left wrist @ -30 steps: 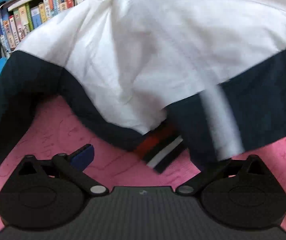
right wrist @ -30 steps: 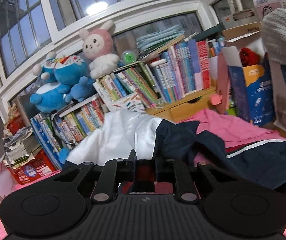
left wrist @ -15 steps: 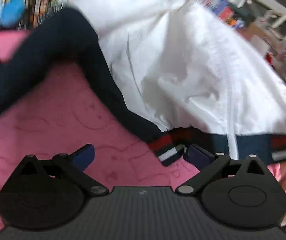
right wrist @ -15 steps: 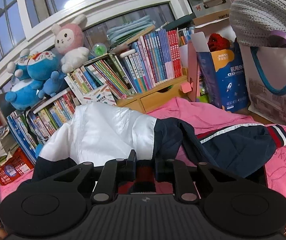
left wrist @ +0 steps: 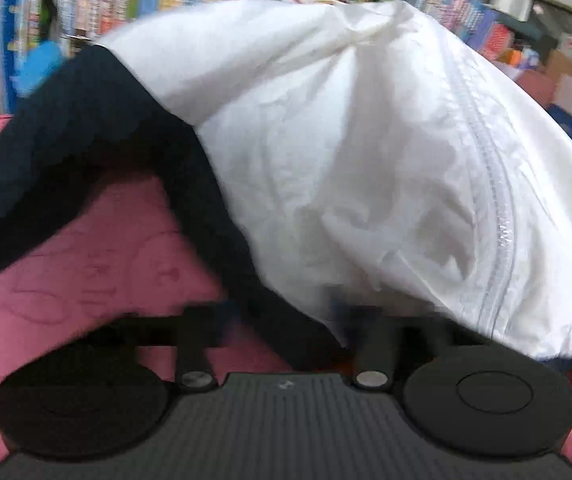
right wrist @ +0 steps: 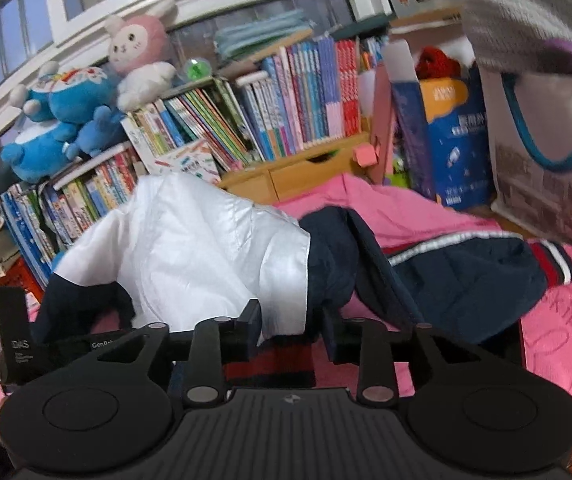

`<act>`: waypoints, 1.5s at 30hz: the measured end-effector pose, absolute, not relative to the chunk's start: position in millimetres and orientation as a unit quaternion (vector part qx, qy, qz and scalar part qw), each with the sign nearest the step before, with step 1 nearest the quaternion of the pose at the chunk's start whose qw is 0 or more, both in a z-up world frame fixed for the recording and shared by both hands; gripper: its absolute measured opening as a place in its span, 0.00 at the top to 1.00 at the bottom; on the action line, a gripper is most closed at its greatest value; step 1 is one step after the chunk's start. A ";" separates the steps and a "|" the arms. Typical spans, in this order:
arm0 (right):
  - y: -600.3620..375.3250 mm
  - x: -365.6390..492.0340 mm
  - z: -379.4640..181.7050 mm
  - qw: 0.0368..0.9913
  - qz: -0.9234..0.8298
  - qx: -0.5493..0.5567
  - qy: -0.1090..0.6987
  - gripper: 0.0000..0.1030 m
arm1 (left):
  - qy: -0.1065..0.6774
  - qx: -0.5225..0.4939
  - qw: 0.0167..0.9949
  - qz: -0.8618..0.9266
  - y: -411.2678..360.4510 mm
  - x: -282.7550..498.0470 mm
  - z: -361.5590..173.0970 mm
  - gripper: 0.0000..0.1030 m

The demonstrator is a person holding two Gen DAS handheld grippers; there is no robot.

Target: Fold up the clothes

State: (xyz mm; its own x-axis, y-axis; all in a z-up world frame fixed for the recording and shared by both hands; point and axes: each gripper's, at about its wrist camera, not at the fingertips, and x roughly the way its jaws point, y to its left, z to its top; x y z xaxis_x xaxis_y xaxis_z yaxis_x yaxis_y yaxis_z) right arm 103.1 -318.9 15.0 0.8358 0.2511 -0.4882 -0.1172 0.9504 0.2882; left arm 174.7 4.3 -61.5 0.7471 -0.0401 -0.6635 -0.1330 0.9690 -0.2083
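- Right now the white and navy zip-up jacket with red, white and navy striped ribbing lies rumpled on the pink embossed blanket, its white panel humped up in the middle and a navy sleeve stretched away to the right, ending in a striped cuff.
- At the near edge, the right gripper has its two black fingers drawn in on the jacket's hem, with white fabric and the striped ribbing pinched between them.
- Seen from the left wrist, the same jacket fills most of the view: a white panel with a white zipper running down it, and a navy band sweeping from upper left down toward the camera.
- The left gripper sits right at the jacket's lower edge, where navy cloth drapes over the space between its fingers; the picture is blurred there and the fingertips are hidden, so I cannot tell whether the tongs are spread or pressed together.
- Pink blanket shows bare to the left of the navy band.
- Behind the blanket stand rows of colourful upright books on a low wooden shelf, with a blue plush toy and a pink and white plush rabbit sitting on top of them.
- To the right are a blue and orange cardboard box and a white tote bag with teal handles, topped by a grey knitted item.
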 end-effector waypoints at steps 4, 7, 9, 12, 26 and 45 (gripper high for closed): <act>-323.8 107.2 -1.4 0.946 0.084 0.124 0.287 0.47 | 0.349 -0.160 0.923 0.000 23.8 157.0 -41.7 0.98; -325.3 107.7 -13.7 0.941 0.085 0.129 0.300 0.41 | 0.327 -0.159 0.931 -0.029 25.4 146.3 -14.7 0.97; -322.7 107.6 -19.9 0.939 0.087 0.130 0.307 0.31 | 0.339 -0.143 0.929 -0.034 24.8 145.9 -15.6 0.94; -312.7 109.0 -28.4 0.937 0.086 0.120 0.318 0.25 | 0.383 -0.172 0.907 -0.016 35.8 163.4 -37.9 0.77; -284.8 128.0 -57.3 0.928 0.082 0.111 0.346 0.63 | 0.289 -0.169 0.942 -0.032 43.8 127.3 -23.6 0.97; -268.2 59.3 -28.0 0.916 0.145 0.061 0.370 0.13 | 0.373 -0.158 0.913 -0.038 132.4 6.7 -26.7 0.60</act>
State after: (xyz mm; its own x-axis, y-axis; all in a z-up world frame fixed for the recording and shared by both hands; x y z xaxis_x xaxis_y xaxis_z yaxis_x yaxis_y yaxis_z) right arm 59.3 -268.2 -28.0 0.6842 0.3102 -0.6600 -0.2201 0.9507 0.2187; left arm 6.7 132.4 -26.7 0.7185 -0.1870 -0.6699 -0.0497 0.9470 -0.3175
